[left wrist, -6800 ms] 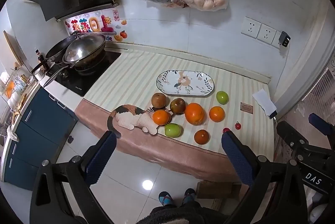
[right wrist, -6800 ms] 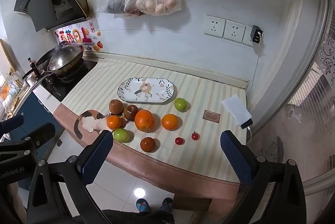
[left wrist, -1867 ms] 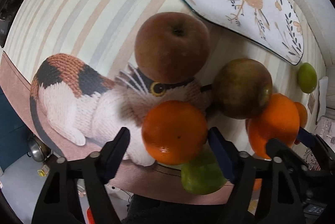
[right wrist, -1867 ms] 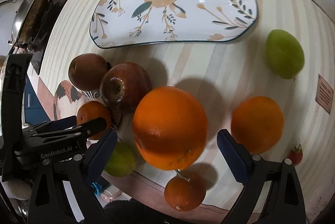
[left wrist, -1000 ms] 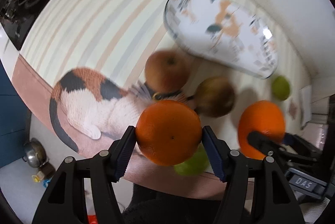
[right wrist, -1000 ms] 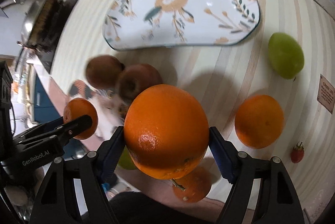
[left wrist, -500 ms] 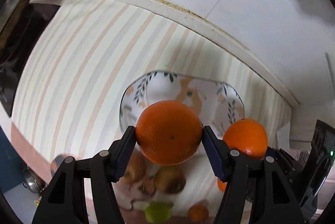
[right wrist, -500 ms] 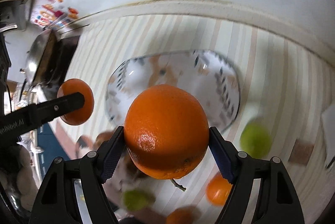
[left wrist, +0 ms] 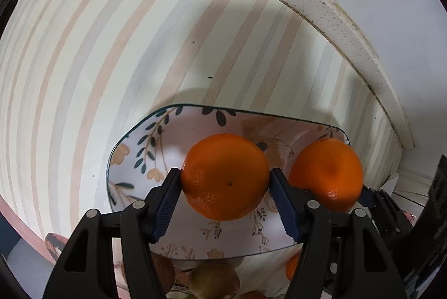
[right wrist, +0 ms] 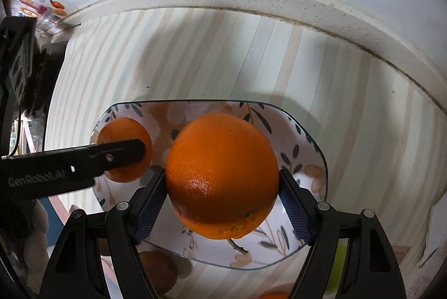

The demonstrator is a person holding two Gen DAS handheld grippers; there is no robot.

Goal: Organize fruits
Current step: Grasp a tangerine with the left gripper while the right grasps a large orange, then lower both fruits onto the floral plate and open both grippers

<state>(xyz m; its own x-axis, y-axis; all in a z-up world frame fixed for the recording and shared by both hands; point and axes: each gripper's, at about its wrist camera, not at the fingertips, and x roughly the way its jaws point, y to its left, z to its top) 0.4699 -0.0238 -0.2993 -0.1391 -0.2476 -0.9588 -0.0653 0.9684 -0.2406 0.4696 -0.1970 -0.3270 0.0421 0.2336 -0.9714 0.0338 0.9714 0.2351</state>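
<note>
left tool clamped tight on the small orange, center frame over the plate | right tool gripping the big orange, also dead center above the plate's middle | striped worktop fills upper left | more fruit peeking along bottom edge

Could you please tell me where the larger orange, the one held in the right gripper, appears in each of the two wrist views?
Left wrist view: the larger orange sits right of centre, beside the smaller orange clamped in the left gripper.
Right wrist view: it fills the centre, clamped in the right gripper.
Shared landmark: the floral plate beneath both oranges.
</note>
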